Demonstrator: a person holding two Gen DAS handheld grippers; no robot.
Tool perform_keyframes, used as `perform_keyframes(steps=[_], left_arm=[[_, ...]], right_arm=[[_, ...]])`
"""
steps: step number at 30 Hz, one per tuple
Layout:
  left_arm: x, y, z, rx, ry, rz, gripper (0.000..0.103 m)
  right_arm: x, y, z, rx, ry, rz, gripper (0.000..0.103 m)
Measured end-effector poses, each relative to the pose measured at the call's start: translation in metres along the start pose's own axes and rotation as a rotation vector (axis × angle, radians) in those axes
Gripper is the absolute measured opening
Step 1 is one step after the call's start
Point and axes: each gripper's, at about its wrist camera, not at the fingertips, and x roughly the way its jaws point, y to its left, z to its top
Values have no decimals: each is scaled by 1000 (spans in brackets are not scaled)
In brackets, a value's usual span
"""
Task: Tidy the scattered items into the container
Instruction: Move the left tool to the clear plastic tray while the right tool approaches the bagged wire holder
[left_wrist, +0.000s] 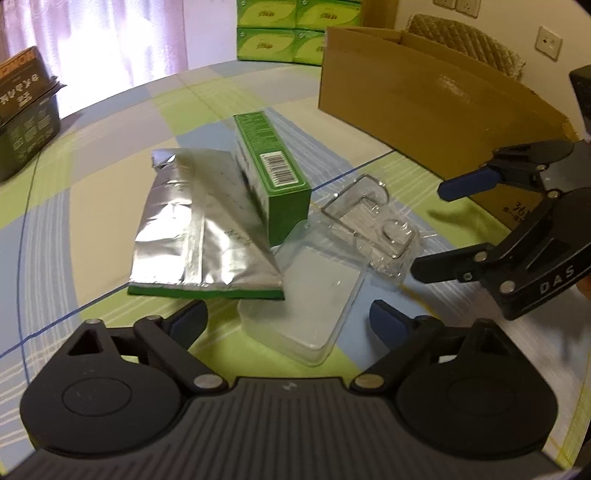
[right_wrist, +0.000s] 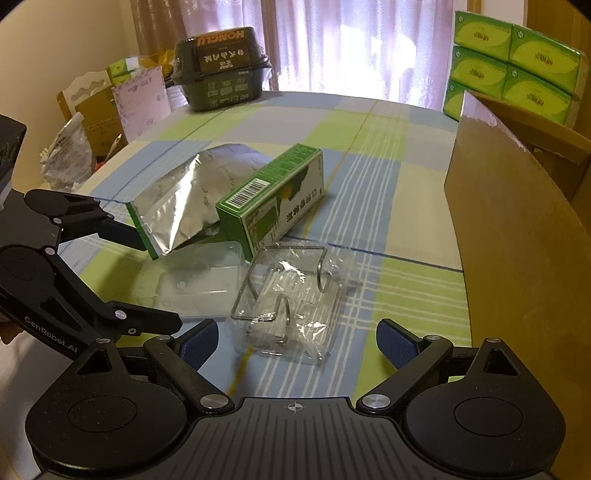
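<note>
Clear lid (left_wrist: 310, 306) lies between wide-spread left tongs (left_wrist: 288, 317).

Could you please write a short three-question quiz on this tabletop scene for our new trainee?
1. True or false: the green carton lies partly on the silver foil pouch.
2. Which item lies nearest ahead of the right gripper?
A. the bagged wire rack
B. the dark food tub
C. the tissue packs
3. Fill in: the fingers of the left gripper are ____ and hold nothing.

Key
1. True; one end of it rests on the pouch.
2. A
3. open

The cardboard box stands on the right gripper's side of the table, and none of the scattered items is in it yet.
</note>
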Motion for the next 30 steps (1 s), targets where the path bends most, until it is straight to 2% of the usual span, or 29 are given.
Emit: perform_keyframes(steps=[1, 3, 8, 11, 14, 17, 19, 25, 26, 27, 28, 30], left_arm=[[1, -2, 1, 3, -5, -2, 82], [4, -6, 2, 18, -1, 7, 63], [3, -17, 1, 54, 24, 36, 60], [-4, -17, -3, 40, 48, 38, 59], [-16, -19, -10, 39, 75, 76, 59], [-27, -18, -16, 0, 91, 109, 59], [-31, -16, -19, -37, 96, 102, 58], [-32, -22, -18, -28, 83, 90, 74], [-30, -22, -17, -26, 85, 95, 76], [-28, -22, -17, -25, 88, 103, 76], [-26, -22, -17, -25, 93, 109, 76], [-21, -20, -17, -26, 107, 120, 76]], right_arm=[[1, -1, 0, 4, 4, 0, 97], [2, -1, 0, 10, 5, 0, 97], [3, 0, 0, 21, 2, 4, 97], [4, 2, 2, 22, -1, 12, 97], [5, 3, 4, 18, -10, 10, 97], [6, 3, 4, 24, -11, 12, 97], [7, 3, 4, 36, -12, 18, 97], [9, 10, 4, 4, -31, 23, 96], [10, 12, 4, -8, -32, 21, 79], [11, 14, 4, -19, -29, 20, 70], [14, 15, 5, -30, -19, 20, 63], [18, 15, 4, -31, -11, 14, 63]])
